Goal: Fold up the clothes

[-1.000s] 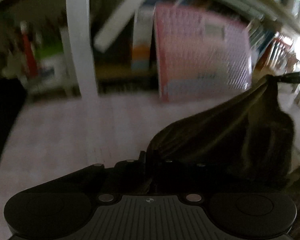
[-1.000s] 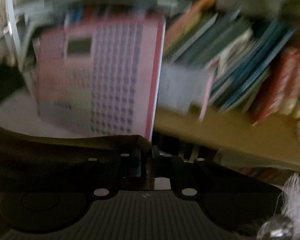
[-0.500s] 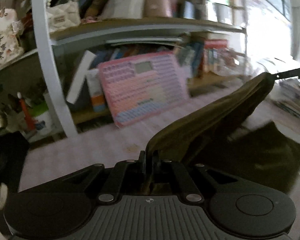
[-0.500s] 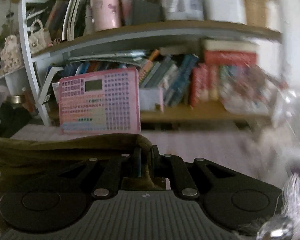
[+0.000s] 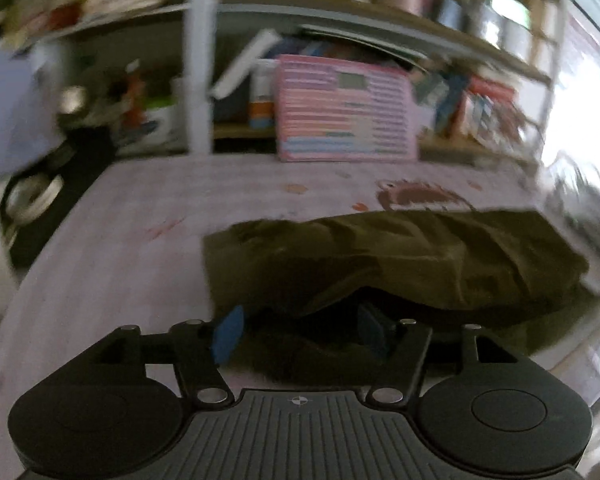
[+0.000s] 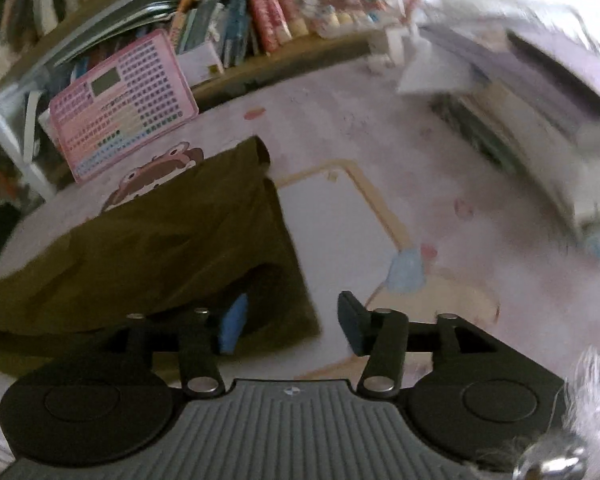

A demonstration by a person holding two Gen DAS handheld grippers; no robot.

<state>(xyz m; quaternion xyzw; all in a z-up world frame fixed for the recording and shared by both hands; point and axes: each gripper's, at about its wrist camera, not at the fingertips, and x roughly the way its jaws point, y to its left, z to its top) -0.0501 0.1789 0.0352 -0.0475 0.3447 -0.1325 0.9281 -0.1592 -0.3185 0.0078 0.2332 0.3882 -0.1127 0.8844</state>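
Where both jaws were clamped on the olive garment [image 5: 400, 256] a second ago, my left gripper [image 5: 300, 332] and right gripper [image 6: 288, 320] are now opening, pads off the cloth. Garment lies folded on the pink mat [image 6: 380, 140], no longer hanging. No writing legible.

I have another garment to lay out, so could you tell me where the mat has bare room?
Free: the mat right of the olive garment, up to the stacked papers; also the strip left of the garment. Crowded: the back edge, with the pink board and the bookshelf.
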